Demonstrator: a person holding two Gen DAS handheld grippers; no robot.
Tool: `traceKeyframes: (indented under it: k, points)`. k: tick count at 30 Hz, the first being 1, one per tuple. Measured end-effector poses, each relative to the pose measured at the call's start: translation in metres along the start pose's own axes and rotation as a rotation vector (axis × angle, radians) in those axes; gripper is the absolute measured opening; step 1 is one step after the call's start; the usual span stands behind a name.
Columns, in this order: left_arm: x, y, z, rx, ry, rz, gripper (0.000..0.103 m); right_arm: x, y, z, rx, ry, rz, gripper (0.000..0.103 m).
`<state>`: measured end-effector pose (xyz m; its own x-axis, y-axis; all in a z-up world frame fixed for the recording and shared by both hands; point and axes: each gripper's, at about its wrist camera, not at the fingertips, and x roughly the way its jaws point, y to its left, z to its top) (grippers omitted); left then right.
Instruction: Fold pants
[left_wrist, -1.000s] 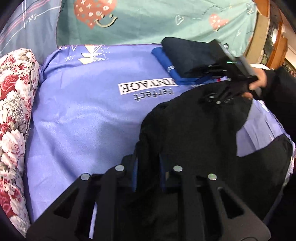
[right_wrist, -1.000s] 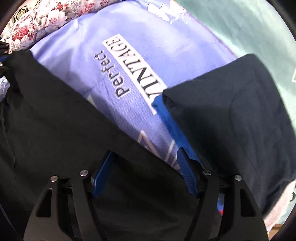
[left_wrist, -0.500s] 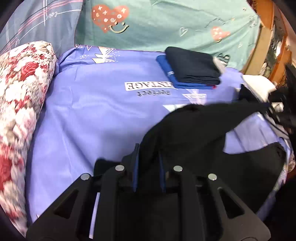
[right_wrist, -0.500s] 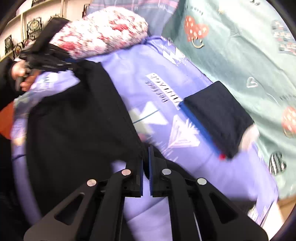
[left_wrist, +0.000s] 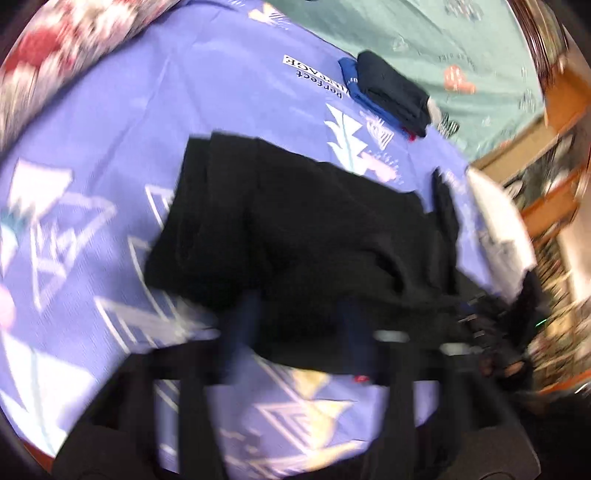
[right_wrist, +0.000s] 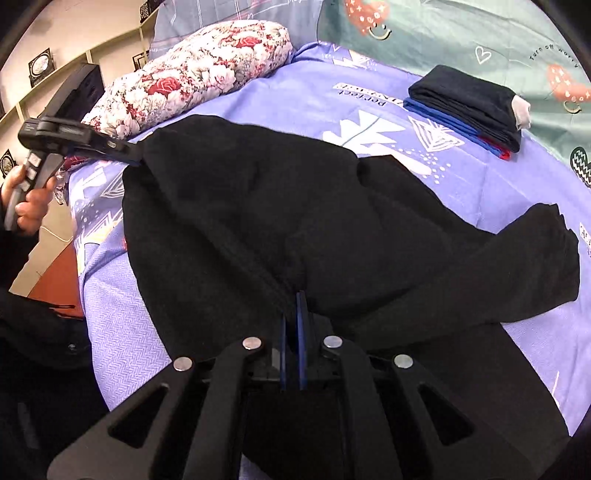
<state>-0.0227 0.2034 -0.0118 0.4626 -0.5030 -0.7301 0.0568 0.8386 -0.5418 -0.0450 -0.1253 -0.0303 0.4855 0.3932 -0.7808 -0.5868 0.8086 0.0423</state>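
The black pants (right_wrist: 258, 206) lie spread and rumpled on the purple printed bedsheet (right_wrist: 303, 96); they also show in the blurred left wrist view (left_wrist: 295, 236). My right gripper (right_wrist: 293, 295) is shut on a fold of the pants at their near edge. In the right wrist view my left gripper (right_wrist: 133, 153) sits at the pants' far left corner, touching the cloth. In the left wrist view my left gripper (left_wrist: 299, 325) has its blue fingers apart, astride the pants' near edge.
A folded stack of dark and blue clothes (right_wrist: 469, 107) lies at the far right of the bed, also in the left wrist view (left_wrist: 391, 92). A floral pillow (right_wrist: 192, 77) lies along the far left. Green heart-print fabric (right_wrist: 461, 33) hangs behind. Wooden furniture (left_wrist: 554, 122) stands at right.
My left gripper has opened and let go of the pants, swinging to the bed's left side. My right gripper stayed shut on the cloth and pulled it out flat over the sheet.
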Motion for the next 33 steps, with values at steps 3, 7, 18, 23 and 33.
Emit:
traceKeyframes:
  k: [3, 7, 18, 23, 33]
  points:
    - [-0.007, -0.003, -0.003, -0.087, -0.054, -0.079, 0.095, -0.001, 0.0, 0.0, 0.006, -0.021, 0.007, 0.005]
    - [0.004, -0.014, 0.001, -0.114, -0.044, -0.063, 0.095, -0.008, -0.004, -0.003, 0.032, -0.054, 0.034, 0.006]
    - [0.007, 0.001, -0.002, -0.201, 0.01, 0.094, 0.095, -0.015, -0.008, -0.006, 0.06, -0.086, 0.066, 0.007]
    - [0.021, 0.001, 0.009, -0.225, 0.005, 0.066, 0.094, -0.014, -0.008, -0.005, 0.063, -0.085, 0.071, 0.007]
    - [-0.024, -0.013, 0.026, -0.149, -0.058, 0.115, 0.094, -0.012, -0.012, -0.009, 0.07, -0.065, 0.087, 0.008]
